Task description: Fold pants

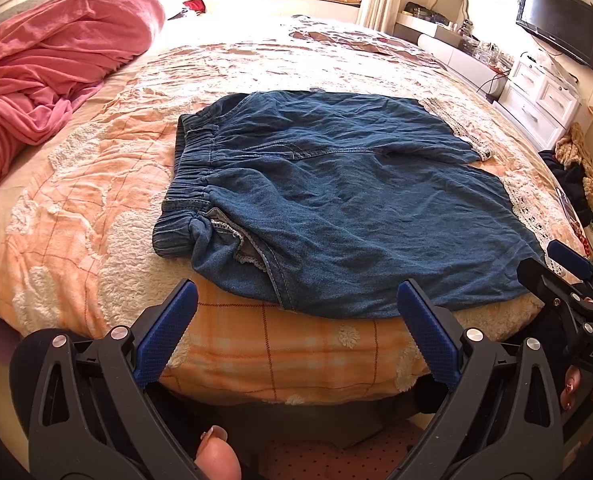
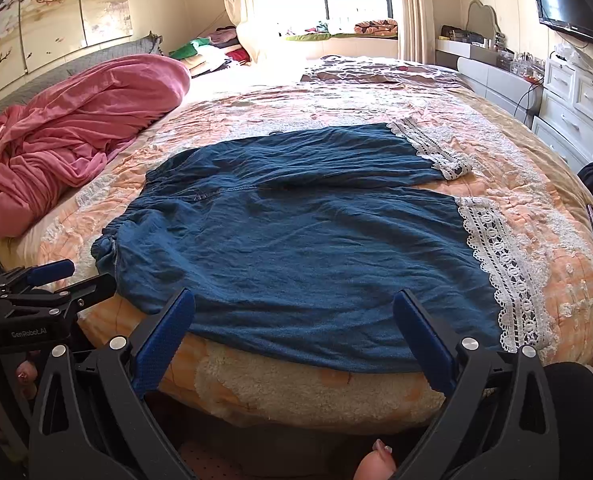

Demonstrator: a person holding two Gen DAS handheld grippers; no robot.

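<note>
Left wrist: wrinkled blue denim pants (image 1: pixel 336 200), lace-hemmed, on quilted bedspread (image 1: pixel 96 200); both hand-held grippers spread.

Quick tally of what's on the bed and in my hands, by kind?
Blue denim pants with white lace hems: 1
Pink crumpled blanket: 1
Orange-and-white checked bedspread: 1
Black tongs with blue pads, both open: 2, left and right
Total: 5

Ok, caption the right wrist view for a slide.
Open right gripper poised at the bed edge before blue pants with white lace hems, laid flat and unfolded.
</note>
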